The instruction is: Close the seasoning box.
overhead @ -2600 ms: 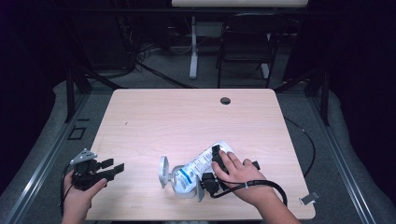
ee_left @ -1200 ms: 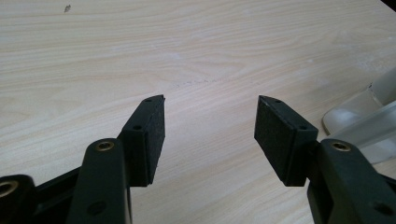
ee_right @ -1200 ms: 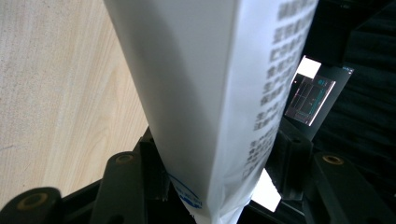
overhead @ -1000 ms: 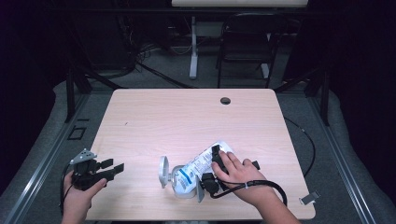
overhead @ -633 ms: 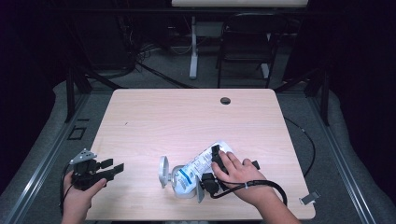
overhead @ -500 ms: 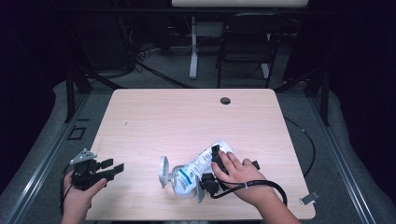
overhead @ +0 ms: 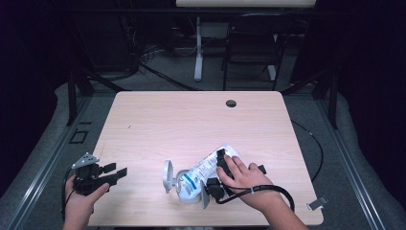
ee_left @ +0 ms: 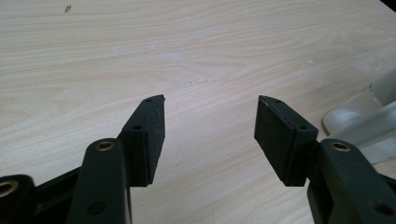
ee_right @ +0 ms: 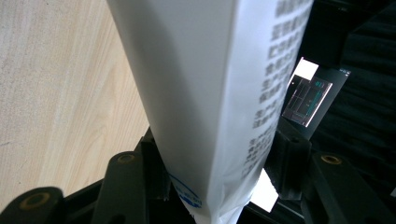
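Nothing differs from the earlier high view: right gripper (overhead: 216, 173) clamps the white pouch (overhead: 198, 173) near the counter (overhead: 191, 120) front edge, far half open. Left gripper view: left gripper (ee_left: 210, 128) jaws wide, empty. Right gripper view: jaws squeezing pouch.

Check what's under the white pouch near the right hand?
The white pouch lies on the wooden table, right tool clamped across it. A pale round lid stands at its left end. Anything beneath the pouch is covered.
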`<state>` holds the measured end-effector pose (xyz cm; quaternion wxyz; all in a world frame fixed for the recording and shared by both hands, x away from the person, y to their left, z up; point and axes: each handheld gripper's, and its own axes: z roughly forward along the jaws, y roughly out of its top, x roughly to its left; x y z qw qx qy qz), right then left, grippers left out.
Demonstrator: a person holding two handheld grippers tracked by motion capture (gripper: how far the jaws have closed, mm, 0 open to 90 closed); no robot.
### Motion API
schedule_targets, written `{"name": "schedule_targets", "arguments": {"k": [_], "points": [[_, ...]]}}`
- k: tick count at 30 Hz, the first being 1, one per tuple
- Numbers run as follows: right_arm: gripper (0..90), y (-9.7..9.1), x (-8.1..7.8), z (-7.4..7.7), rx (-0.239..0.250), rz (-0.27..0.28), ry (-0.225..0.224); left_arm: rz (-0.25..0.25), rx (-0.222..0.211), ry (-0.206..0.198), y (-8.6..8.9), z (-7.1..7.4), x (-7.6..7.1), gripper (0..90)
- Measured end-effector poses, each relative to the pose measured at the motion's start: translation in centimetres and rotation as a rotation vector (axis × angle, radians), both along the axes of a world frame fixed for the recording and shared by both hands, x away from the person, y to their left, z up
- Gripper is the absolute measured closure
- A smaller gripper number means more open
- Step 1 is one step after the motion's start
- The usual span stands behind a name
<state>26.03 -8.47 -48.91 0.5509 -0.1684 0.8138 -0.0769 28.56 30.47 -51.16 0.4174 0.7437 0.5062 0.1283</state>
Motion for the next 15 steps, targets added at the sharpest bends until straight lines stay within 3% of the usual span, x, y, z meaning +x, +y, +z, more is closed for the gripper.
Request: {"name": "schedule_targets", "arguments": {"k": [15], "points": [[50.4, 0.04, -0.04, 0.02, -0.003, 0.005, -0.007, -0.005, 0.006, 0.011, 0.14, 0.07, -0.01, 43.7]]}}
